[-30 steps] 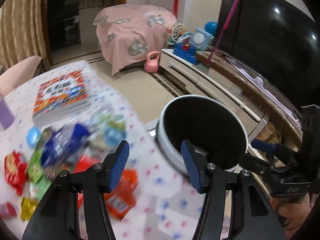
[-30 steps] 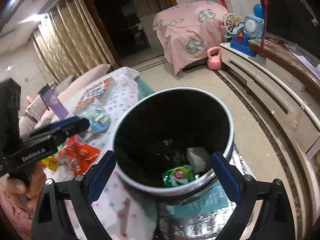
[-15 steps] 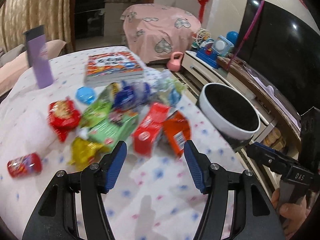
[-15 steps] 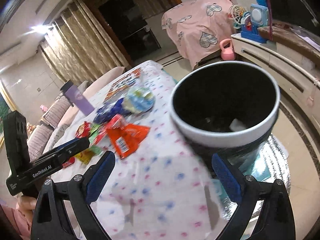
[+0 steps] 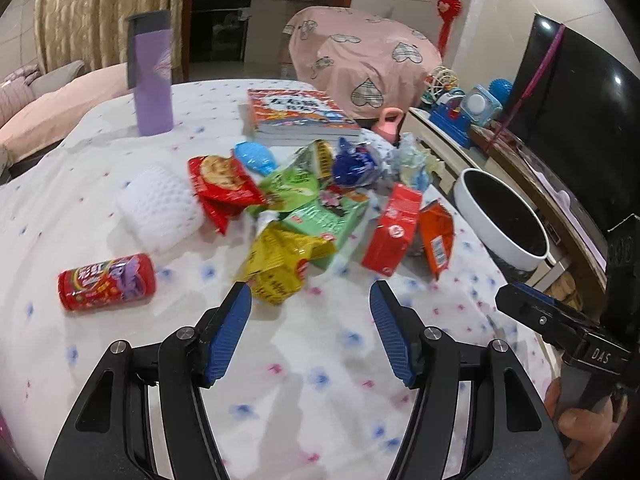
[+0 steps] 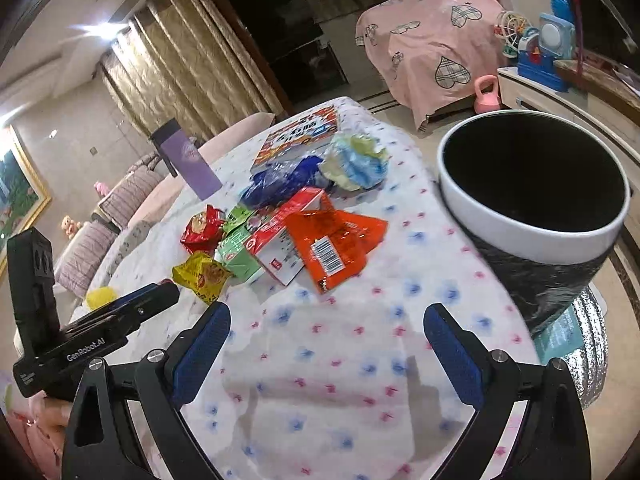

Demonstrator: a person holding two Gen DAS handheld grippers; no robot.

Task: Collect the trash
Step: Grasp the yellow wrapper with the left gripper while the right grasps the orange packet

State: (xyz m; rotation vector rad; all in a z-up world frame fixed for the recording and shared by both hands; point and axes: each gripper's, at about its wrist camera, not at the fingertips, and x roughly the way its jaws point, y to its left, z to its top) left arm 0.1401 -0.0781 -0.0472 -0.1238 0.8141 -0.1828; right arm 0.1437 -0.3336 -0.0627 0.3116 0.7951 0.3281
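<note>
A heap of snack wrappers lies on the dotted white tablecloth (image 5: 320,360): a yellow bag (image 5: 280,260), a green pack (image 5: 320,220), a red carton (image 5: 392,232), an orange bag (image 5: 438,236), a red bag (image 5: 222,188) and a red can (image 5: 106,282). The white-rimmed black bin (image 5: 502,220) stands past the table's right edge; it also shows in the right wrist view (image 6: 532,192). My left gripper (image 5: 310,300) is open and empty just short of the yellow bag. My right gripper (image 6: 326,320) is open and empty over bare cloth, near the orange bag (image 6: 332,244).
A purple flask (image 5: 152,76) and a book (image 5: 296,114) stand at the back of the table, a white foam net (image 5: 160,208) at the left. A TV cabinet (image 5: 540,184) with toys runs behind the bin. A pink-covered chair (image 5: 360,52) is further back.
Both grippers have swung away from the bin and back over the table. The left one now faces the wrapper heap; the right one has pulled back from the bin mouth.
</note>
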